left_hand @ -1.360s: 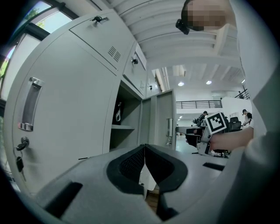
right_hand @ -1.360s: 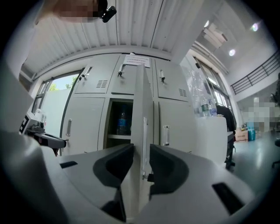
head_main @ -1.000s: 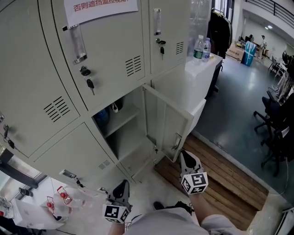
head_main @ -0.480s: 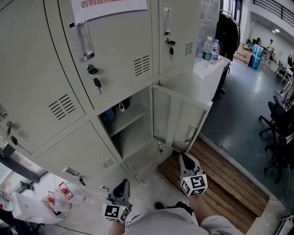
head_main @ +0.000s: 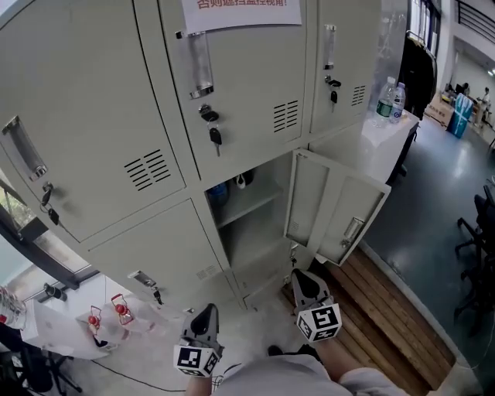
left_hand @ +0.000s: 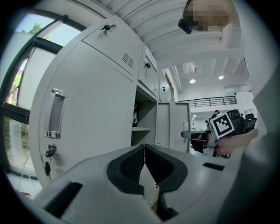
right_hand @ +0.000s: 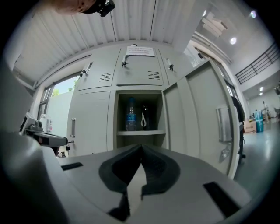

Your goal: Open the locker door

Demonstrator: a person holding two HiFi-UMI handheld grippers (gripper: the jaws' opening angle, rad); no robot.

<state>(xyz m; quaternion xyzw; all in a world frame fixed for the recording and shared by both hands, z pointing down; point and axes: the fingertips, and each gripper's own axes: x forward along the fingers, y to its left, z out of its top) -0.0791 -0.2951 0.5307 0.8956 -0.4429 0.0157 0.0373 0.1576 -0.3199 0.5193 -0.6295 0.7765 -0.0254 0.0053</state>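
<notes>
Door (head_main: 336, 209) is standing wide open, hinged on its compartment's right edge, free edge hanging over the wood floor (head_main: 387, 309). Right gripper view is showing a bottle (right_hand: 130, 114) on the inner shelf (right_hand: 140, 132); head view barely does. Left gripper (head_main: 207, 311) and right gripper (head_main: 302, 274) are both sitting closed and empty, clear of the door. Notice (head_main: 240, 11) is showing red Chinese print, cropped.

In the head view the top edge cuts the paper notice (head_main: 240, 11), so its red print cannot be read whole. In the open locker (head_main: 251, 236), the blue bottle (head_main: 219, 191) is partly hidden by the left frame. In the right gripper view the dark thing with a white loop (right_hand: 144, 117) is too small to name, and the right gripper (right_hand: 140, 148) covers everything under the shelf (right_hand: 141, 132).
</notes>
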